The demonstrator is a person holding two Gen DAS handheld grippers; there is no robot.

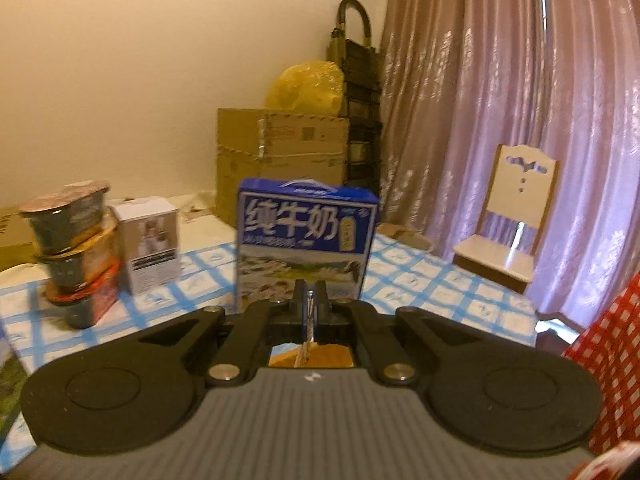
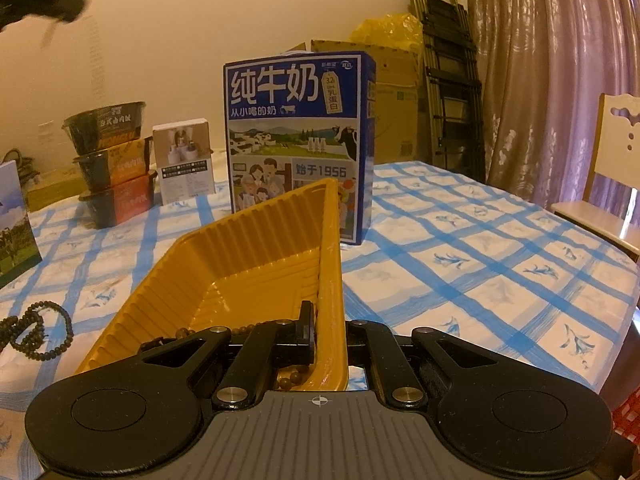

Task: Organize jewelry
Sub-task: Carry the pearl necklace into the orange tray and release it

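the right gripper (image 2: 320, 320) sits at the bottom centre of the right wrist view, its jaws clamped on the right rim of a yellow ribbed plastic tray (image 2: 240, 264) that runs up the middle of the frame. brown beads (image 2: 294, 380) lie in the tray's near end, partly hidden under the gripper's linkage. a dark bead bracelet (image 2: 36, 328) lies coiled on the blue-checked tablecloth (image 2: 480, 264) at the lower left, well apart from the tray. just beyond the tray's far end stands a blue milk carton box (image 2: 300, 140), blocking the way straight ahead. left of it are a small white box (image 2: 186, 160) and a stack of three instant noodle bowls (image 2: 110, 164); a picture card (image 2: 16, 224) stands at the left edge. the left gripper (image 2: 40, 0) shows blurred in the upper left corner, something thin dangling from it. in the left wrist view the left gripper (image 1: 310, 300) has its jaws together on a thin pale strand (image 1: 309, 320), with the tray's yellow showing below. cardboard boxes (image 1: 280, 152), a yellow bag (image 1: 306, 88), a folded ladder (image 1: 360, 80), pink curtains (image 1: 500, 100) and a white chair (image 1: 516, 216) fill the background.
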